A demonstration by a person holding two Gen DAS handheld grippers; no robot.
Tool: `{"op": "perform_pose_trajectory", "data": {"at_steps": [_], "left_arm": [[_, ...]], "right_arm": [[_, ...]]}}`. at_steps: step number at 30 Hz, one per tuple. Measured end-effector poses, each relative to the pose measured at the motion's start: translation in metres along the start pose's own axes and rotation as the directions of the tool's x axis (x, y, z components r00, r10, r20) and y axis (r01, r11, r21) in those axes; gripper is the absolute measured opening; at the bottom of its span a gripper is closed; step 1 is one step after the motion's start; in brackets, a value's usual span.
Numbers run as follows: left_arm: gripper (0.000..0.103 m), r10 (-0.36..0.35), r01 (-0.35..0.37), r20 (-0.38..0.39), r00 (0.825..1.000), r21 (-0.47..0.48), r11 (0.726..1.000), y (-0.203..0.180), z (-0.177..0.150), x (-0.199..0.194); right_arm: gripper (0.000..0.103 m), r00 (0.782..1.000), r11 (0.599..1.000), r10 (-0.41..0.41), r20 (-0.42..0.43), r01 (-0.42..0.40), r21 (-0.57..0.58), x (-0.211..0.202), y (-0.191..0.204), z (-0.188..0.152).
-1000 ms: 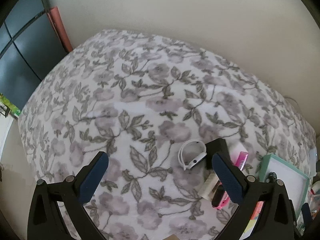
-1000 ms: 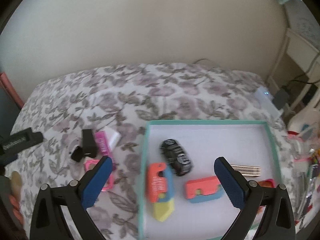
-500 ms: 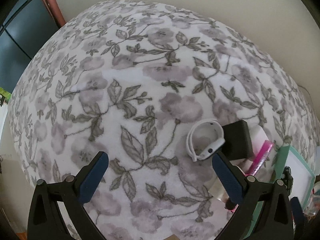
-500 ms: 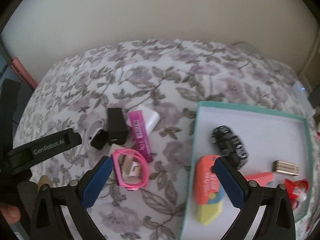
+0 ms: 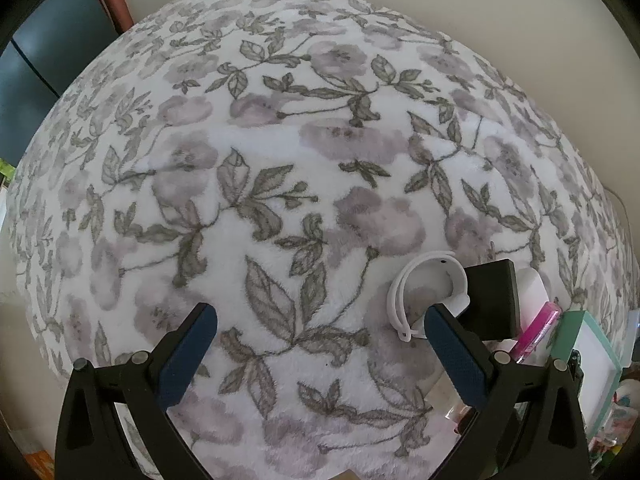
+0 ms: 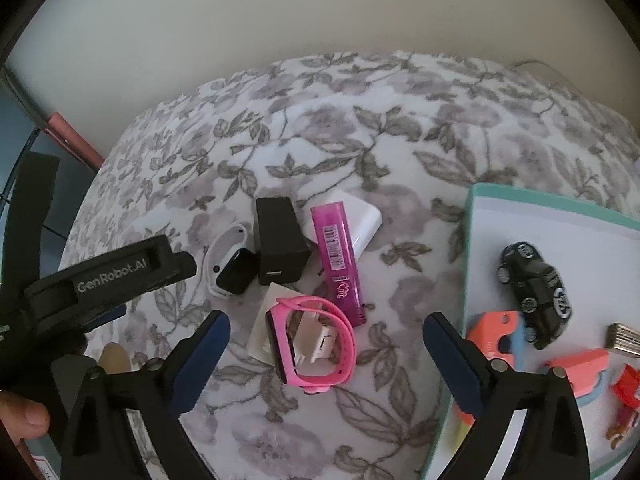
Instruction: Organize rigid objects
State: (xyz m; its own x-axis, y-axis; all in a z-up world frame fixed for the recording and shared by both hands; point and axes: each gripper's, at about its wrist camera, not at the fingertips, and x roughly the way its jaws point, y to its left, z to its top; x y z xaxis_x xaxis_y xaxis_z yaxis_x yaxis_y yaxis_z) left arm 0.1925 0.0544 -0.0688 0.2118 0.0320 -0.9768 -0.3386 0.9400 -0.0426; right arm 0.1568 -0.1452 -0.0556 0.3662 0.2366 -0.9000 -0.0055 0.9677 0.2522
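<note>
Two grippers hang over a flowered blanket (image 6: 360, 140) where a small heap of loose things waits to be sorted. On the left, the left gripper (image 5: 320, 340) stands wide with nothing but blanket between its blue pads; the white watch (image 5: 424, 292) lies just off its right-hand finger, with the black charger (image 5: 492, 300) beyond it, so that hand would have to shift toward the heap before it could take anything.

In the right wrist view, the heap runs left to right: white watch (image 6: 228, 260), black charger (image 6: 280, 244), a white block (image 6: 364, 220) partly under the pink case (image 6: 340, 264), whose long axis runs away from the camera and leans slightly left. Nearest of all is the pink watch (image 6: 312, 344), lying on its side over a pale plug (image 6: 316, 340) and a white card (image 6: 260, 336).

The right gripper (image 6: 326, 350) points steeply down at that pink watch. Its jaws are closing from wide, and the watch sits between them, a little nearer the left finger, with neither pad yet pressing it. The watch's loop lies roughly across the gap, so the right hand looks the better placed for the pick.

Farther right, the teal-rimmed tray (image 6: 470, 248) holds a black toy car (image 6: 536, 288) and orange pieces, the likely destination just beside the right finger.
</note>
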Motion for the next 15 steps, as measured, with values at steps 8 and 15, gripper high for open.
{"op": "perform_pose_trajectory", "data": {"at_steps": [8,15], "left_arm": [[0.103,-0.062,0.062,-0.022,0.998,0.008,0.998,-0.003,0.009,0.009],[0.103,-0.114,0.115,-0.044,0.992,0.024,0.993,-0.013,0.018,0.022]], "right_arm": [[0.087,0.997,0.998,0.059,-0.051,-0.058,0.021,0.021,0.001,-0.001],[0.081,0.994,0.995,0.083,-0.072,-0.079,0.054,0.033,-0.006,-0.002]]}}
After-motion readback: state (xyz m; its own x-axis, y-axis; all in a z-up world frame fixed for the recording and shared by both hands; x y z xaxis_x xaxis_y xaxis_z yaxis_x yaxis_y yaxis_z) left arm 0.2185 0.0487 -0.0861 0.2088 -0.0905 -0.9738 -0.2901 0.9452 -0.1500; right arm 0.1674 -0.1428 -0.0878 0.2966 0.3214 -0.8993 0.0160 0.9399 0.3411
